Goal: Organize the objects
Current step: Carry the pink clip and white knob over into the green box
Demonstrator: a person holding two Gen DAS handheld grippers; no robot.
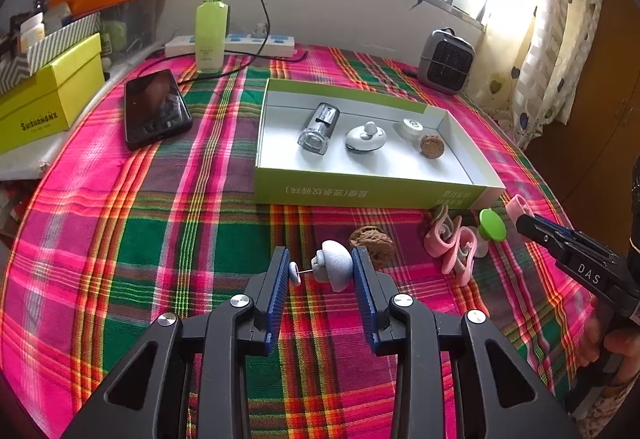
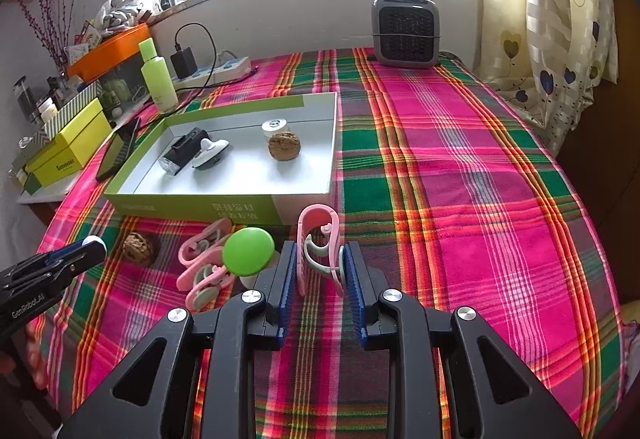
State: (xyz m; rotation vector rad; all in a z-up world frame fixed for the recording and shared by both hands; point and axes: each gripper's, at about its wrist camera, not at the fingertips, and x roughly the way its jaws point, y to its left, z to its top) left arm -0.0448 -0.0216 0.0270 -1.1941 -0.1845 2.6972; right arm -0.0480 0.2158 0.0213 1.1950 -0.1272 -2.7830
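A: how's the white knob [image 1: 335, 265] held? 
B: sideways, pin aimed left, pinched across the left claw [image 1: 322, 271] above the cloth [image 1: 160, 239]. 
A: and the pink clip [image 2: 320, 247]? 
B: stood upright, squeezed in the near-closed right claw [image 2: 320, 271], just before the tray [image 2: 192, 205].

Bare cloth [image 2: 460, 167] right of the box [image 2: 224, 207] lies open.

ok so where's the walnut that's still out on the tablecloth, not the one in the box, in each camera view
Left wrist view: the loose walnut sits low centre, just behind the left gripper.
Right wrist view: the same walnut lies far left, beside the pink clips.
Shared landmark: the green box, whose front wall stands just beyond the walnut in both.
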